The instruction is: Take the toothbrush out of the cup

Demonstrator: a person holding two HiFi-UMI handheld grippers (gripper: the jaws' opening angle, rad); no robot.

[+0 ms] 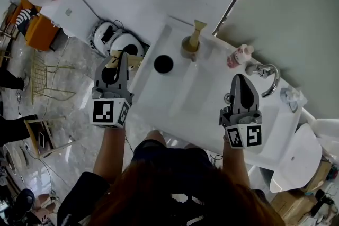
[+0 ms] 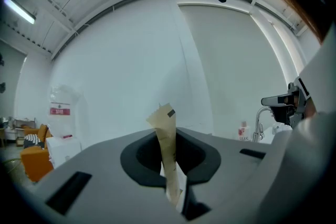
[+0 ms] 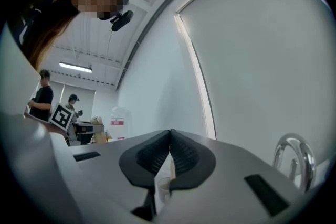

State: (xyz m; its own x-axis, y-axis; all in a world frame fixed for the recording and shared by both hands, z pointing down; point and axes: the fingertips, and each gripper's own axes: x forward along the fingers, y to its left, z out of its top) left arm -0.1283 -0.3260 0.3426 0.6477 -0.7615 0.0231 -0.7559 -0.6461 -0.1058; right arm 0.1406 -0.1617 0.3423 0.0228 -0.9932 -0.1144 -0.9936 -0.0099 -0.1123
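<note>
A tan cup (image 1: 189, 45) stands at the back rim of the white sink (image 1: 185, 108), with a tan flat piece (image 1: 199, 27) sticking up out of it. My left gripper (image 1: 121, 56) is off the sink's left edge, over the floor. It is shut on a tan, paper-like toothbrush strip (image 2: 167, 136) that stands up between its jaws (image 2: 169, 176). My right gripper (image 1: 238, 79) hovers over the sink's right side, near the faucet. Its jaws (image 3: 170, 132) are shut with nothing held. Part of a pale cup shows through the slit under them.
A chrome faucet (image 1: 268, 74) and a pink-capped bottle (image 1: 238, 56) stand at the sink's back right. The black drain hole (image 1: 163, 63) is at its left. White round machines (image 1: 115, 37), an orange seat (image 1: 40, 32) and a gold wire rack (image 1: 43, 78) sit on the floor. People stand far off (image 3: 42, 98).
</note>
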